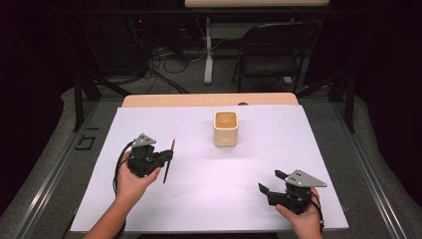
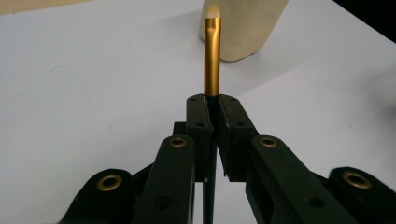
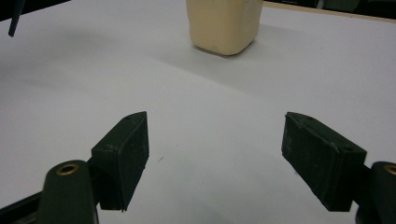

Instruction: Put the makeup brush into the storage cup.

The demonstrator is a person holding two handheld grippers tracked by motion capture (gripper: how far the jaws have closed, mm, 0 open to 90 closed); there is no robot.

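A: Quick status on this one. What is the left gripper (image 1: 160,160) doing?

B: It is gripping a thin brush (image 2: 212,56), jaws clenched on the dark handle just below the gold ferrule. In the high view the brush (image 1: 168,162) is standing nearly upright, bristle end up, lower tip near the white worktop (image 1: 209,199); whether it is touching, I cannot tell.

A: And the target?

B: Looking like the cream square cup (image 1: 226,128), sitting upright toward the far middle of the worktop, well apart from both grippers. Its opening is showing no tools inside. In the left gripper view the brush tip is lining up in front of the cup (image 2: 247,28).

A: Right side?

B: The right gripper (image 1: 272,180) is idling low at the near right, jaws released wide with nothing between them, facing the cup (image 3: 224,23).

A: So progress?

B: I am judging pickup done, delivery pending. The brush is in hand but not yet at the cup. Carrying it over, getting it above the rim and dropping it in are all remaining.
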